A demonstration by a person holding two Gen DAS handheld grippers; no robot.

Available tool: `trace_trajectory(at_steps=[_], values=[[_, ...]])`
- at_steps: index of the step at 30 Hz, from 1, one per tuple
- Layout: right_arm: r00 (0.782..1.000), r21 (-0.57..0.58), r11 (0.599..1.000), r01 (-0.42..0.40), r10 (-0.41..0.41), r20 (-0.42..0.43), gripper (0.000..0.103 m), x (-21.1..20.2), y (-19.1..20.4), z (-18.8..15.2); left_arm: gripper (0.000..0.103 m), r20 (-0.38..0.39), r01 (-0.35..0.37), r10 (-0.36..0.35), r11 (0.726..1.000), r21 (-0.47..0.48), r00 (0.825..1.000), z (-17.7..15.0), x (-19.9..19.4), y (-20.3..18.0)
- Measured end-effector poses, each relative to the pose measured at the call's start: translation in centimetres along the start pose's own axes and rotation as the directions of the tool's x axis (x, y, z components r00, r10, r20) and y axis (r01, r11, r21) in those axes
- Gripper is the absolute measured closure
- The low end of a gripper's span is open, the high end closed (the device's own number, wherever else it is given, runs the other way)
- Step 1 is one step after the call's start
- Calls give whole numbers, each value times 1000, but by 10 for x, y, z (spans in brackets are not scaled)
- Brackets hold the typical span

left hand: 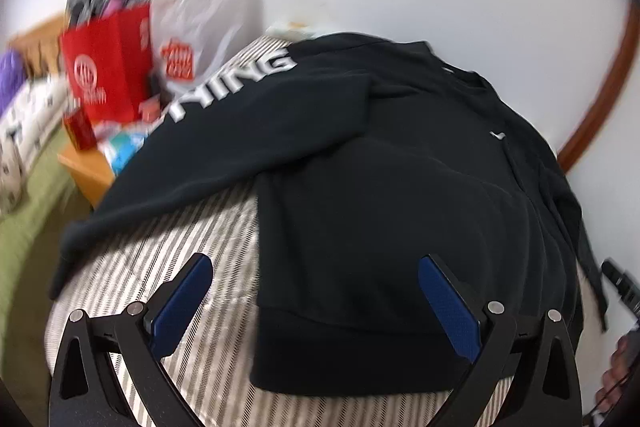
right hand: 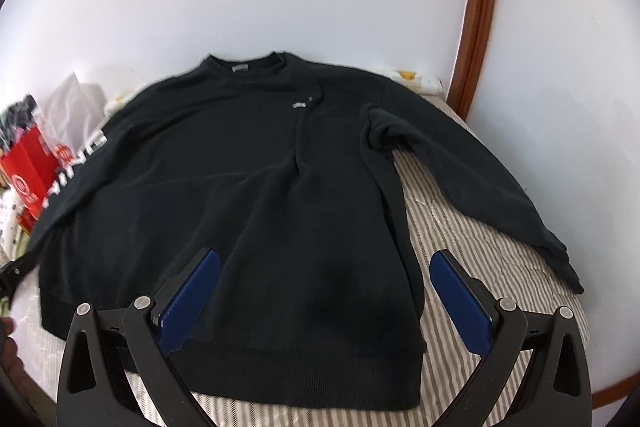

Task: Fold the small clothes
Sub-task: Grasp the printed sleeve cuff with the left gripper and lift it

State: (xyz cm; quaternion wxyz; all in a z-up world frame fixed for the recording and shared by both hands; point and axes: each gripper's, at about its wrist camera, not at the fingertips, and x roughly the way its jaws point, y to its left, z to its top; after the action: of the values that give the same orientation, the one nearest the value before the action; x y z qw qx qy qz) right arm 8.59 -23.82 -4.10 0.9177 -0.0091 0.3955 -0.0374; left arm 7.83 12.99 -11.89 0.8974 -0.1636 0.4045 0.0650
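A black sweatshirt (right hand: 248,179) lies spread flat, front up, on a striped bed cover (right hand: 472,247). Its collar is at the far side, its hem nearest me. The left sleeve (left hand: 224,131) carries white letters and stretches out to the left; the right sleeve (right hand: 472,171) lies out to the right. My left gripper (left hand: 316,291) is open and empty, above the hem's left corner. My right gripper (right hand: 326,287) is open and empty, above the hem's right part. The sweatshirt also shows in the left wrist view (left hand: 400,211).
A red paper bag (left hand: 108,63) and a white plastic bag (left hand: 200,27) stand on a wooden bedside table (left hand: 86,167) left of the bed. A white wall is behind. A brown wooden door frame (right hand: 478,27) stands at the right. A green blanket (left hand: 24,227) lies at far left.
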Motion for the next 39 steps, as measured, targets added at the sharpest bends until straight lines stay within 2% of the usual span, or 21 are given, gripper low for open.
trace_trajectory(at_steps=[3,6,10,17,20,22,23,24,25,28,32,35,39], values=[[1000,-16,1000,-26,26,-18,0,16,7,2,1,3,27,-27,996,-90,1000,1,10,27],[998,3,999,-42,43,-37,3,29,14,4,10,-9,44,-46,985,-165,999,1,22,51],[997,-14,998,-59,58,-54,9,40,30,5,15,-7,78,-84,954,-291,996,4,36,82],[996,-70,996,-47,42,-78,9,49,49,6,21,51,106,-93,916,-387,994,19,49,97],[995,-62,997,-53,48,-88,9,50,49,6,36,53,64,-45,902,-426,998,27,54,103],[995,-59,997,-55,50,-92,9,50,47,7,51,65,28,1,896,-444,998,34,57,109],[995,-60,997,-53,47,-90,9,49,45,8,59,52,-6,32,898,-440,998,38,59,110],[995,-61,997,-50,45,-87,9,49,44,9,78,42,-26,49,903,-429,998,43,59,111],[996,-60,997,-49,44,-83,9,48,41,10,86,36,-38,58,908,-416,998,49,59,110],[996,-49,997,-57,54,-69,9,44,32,15,92,75,-75,110,928,-364,991,69,43,99],[997,-54,997,-64,61,-39,9,42,18,25,94,181,-77,126,964,-256,975,104,15,63],[999,-53,997,-50,49,-20,9,43,6,34,95,241,-56,100,982,-183,965,129,4,30],[999,-27,999,-42,42,5,9,42,-17,42,95,271,-21,44,996,-87,962,156,7,-22]])
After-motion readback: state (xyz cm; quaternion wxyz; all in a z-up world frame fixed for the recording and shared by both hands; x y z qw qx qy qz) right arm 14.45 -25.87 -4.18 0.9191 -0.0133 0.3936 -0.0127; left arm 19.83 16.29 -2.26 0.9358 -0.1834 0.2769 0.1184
